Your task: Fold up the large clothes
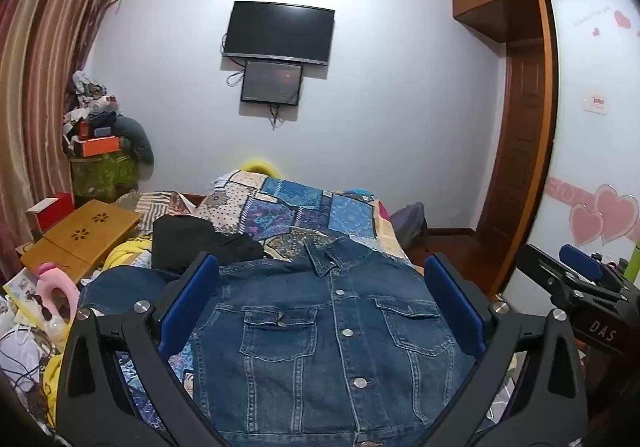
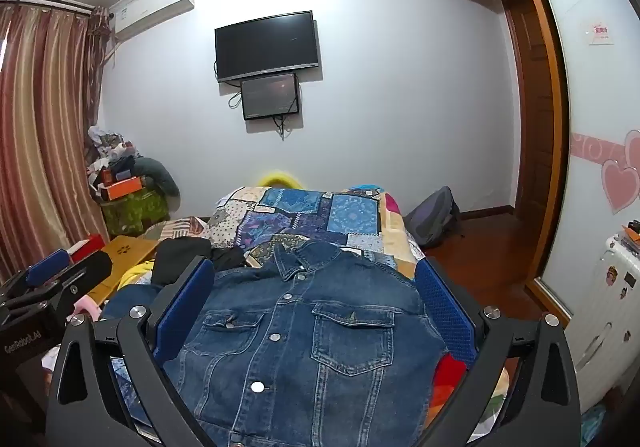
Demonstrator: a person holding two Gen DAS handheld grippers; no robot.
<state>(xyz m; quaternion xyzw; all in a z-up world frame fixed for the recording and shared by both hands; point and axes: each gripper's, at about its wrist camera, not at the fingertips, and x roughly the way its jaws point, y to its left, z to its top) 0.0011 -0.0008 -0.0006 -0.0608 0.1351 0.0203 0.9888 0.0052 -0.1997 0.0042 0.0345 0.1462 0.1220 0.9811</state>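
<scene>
A blue denim jacket (image 1: 328, 331) lies front up and buttoned on the patchwork bedspread (image 1: 296, 207), collar toward the far wall; one sleeve spreads to the left. It also shows in the right wrist view (image 2: 304, 335). My left gripper (image 1: 320, 299) is open and empty, hovering above the jacket's chest. My right gripper (image 2: 316, 299) is open and empty too, above the jacket's chest. Each gripper shows at the edge of the other's view, the right gripper (image 1: 580, 279) and the left gripper (image 2: 52, 279).
A black garment (image 1: 192, 243) lies on the bed left of the collar. A wooden lap table (image 1: 80, 239) and clutter fill the left side. A grey backpack (image 2: 434, 215) sits on the floor right of the bed. A white suitcase (image 2: 600, 327) stands at right.
</scene>
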